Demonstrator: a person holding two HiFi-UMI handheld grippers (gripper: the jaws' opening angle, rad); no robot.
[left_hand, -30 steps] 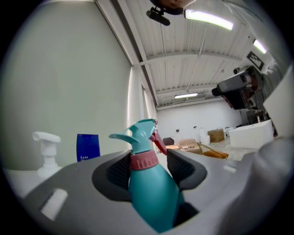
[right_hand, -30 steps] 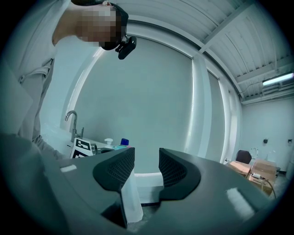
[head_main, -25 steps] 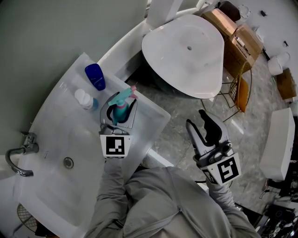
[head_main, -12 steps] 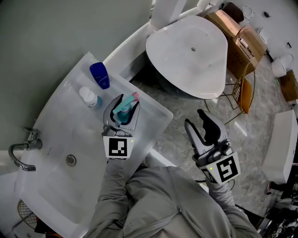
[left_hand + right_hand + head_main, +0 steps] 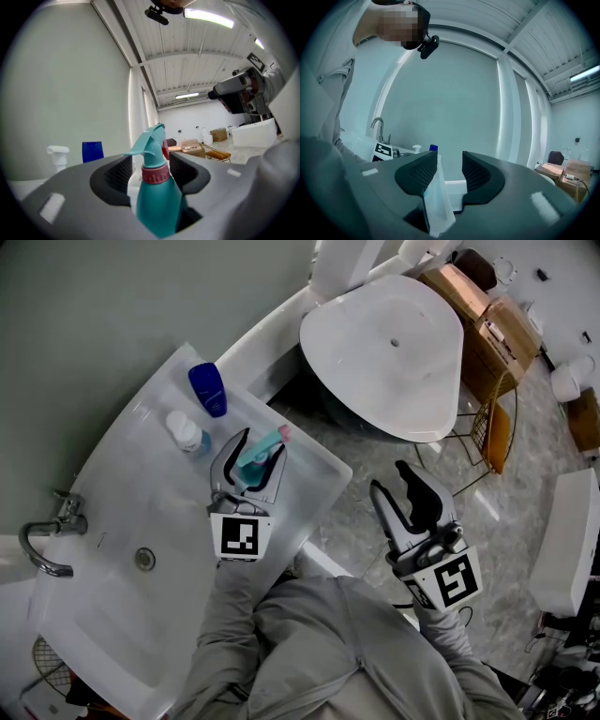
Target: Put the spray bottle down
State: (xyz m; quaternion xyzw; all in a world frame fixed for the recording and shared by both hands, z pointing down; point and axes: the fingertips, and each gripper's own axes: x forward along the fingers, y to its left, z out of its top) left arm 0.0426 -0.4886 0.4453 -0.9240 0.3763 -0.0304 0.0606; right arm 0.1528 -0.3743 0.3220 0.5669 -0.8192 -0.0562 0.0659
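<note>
Spray bottle (image 5: 251,463) in the left gripper (image 5: 260,450) has tipped slightly further rightward.

Wedged full between the left gripper (image 5: 262,444) jaws with the spray bottle (image 5: 157,197). Blocked ahead and to the left of those jaws by the blue bottle (image 5: 207,390) and the white pump bottle (image 5: 185,430), near each other by the wall. Bare on the countertop (image 5: 312,476) just right of the jaw tips, out to the corner edge. Open over the floor (image 5: 361,517) around the right gripper (image 5: 394,480), with jaws apart, well clear of the white tub (image 5: 384,343) ahead
</note>
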